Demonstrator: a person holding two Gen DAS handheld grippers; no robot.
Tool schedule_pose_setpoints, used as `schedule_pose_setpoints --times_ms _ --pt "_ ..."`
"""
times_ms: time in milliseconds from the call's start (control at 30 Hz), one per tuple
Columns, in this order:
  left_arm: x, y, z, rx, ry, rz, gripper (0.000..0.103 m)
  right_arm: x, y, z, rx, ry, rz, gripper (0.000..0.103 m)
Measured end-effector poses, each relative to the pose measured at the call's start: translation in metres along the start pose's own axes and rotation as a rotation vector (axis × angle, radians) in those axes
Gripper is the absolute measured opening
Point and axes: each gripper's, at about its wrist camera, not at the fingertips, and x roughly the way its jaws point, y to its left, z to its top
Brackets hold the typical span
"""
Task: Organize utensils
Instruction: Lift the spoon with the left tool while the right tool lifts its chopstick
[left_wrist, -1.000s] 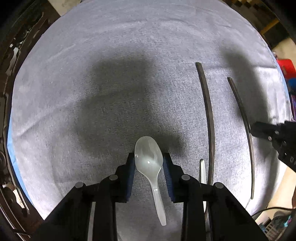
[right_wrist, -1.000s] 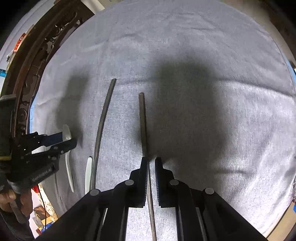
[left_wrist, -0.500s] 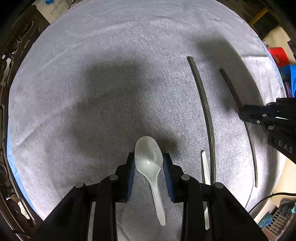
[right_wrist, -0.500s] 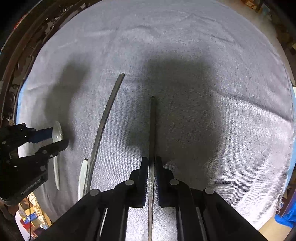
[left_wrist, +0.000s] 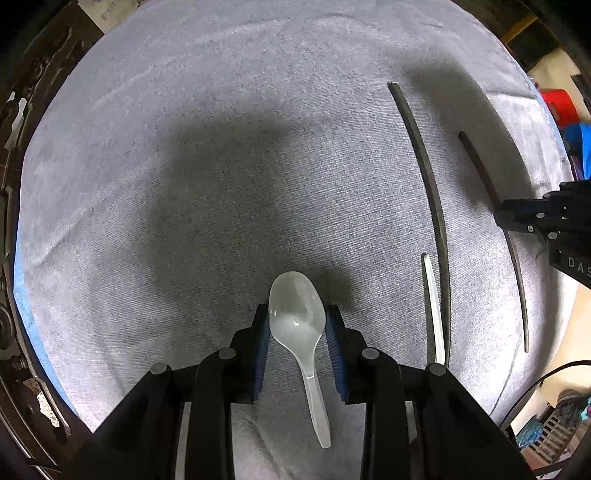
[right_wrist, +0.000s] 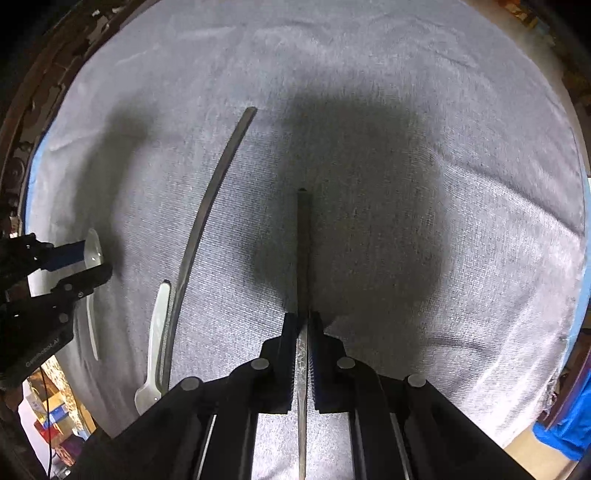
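My left gripper (left_wrist: 296, 317) is shut on a clear plastic spoon (left_wrist: 297, 321), gripped at the bowl, above the grey cloth (left_wrist: 184, 184). My right gripper (right_wrist: 303, 325) is shut on a dark chopstick (right_wrist: 303, 236) that points forward. That chopstick (left_wrist: 480, 170) and the right gripper (left_wrist: 532, 218) show at the right of the left wrist view. A second dark chopstick (right_wrist: 207, 221) lies on the cloth to the left, with a white plastic utensil (right_wrist: 157, 325) beside it. Both also show in the left wrist view, chopstick (left_wrist: 428, 177) and white utensil (left_wrist: 432, 306). The left gripper (right_wrist: 85, 266) with the spoon (right_wrist: 92, 251) shows at the far left.
The grey cloth (right_wrist: 443, 147) covers a round table with a dark carved rim (left_wrist: 22, 92). Blue edging (left_wrist: 26, 306) shows under the cloth. Clutter and boxes (right_wrist: 55, 413) lie on the floor beyond the table edge.
My right gripper has lifted the chopstick and turned it straight ahead. The left gripper still holds the spoon and has shifted little.
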Motion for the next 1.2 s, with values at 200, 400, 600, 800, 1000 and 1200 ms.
schedule_pose_setpoints --times_ms 200,400,600,800,1000,1200 --pt "-0.002 0.003 0.007 0.011 -0.004 0.012 0.031 -0.001 0.016 0.002 -0.041 -0.028 -0.06 0.008" --pt "-0.002 0.019 -0.005 -0.044 -0.025 -0.027 0.031 -0.011 -0.01 -0.025 0.077 -0.11 0.053 0.007" --pt "-0.003 0.048 -0.027 -0.125 -0.079 -0.097 0.031 -0.025 -0.031 -0.062 0.175 -0.22 0.138 0.007" --pt "-0.011 0.06 -0.05 -0.146 -0.141 -0.144 0.031 -0.049 -0.036 -0.09 0.227 -0.316 0.165 0.007" --pt "-0.022 0.072 -0.069 -0.186 -0.195 -0.16 0.031 -0.073 -0.052 -0.107 0.251 -0.393 0.152 0.007" --pt "-0.039 0.081 -0.092 -0.23 -0.257 -0.162 0.031 -0.091 -0.054 -0.126 0.277 -0.475 0.177 0.007"
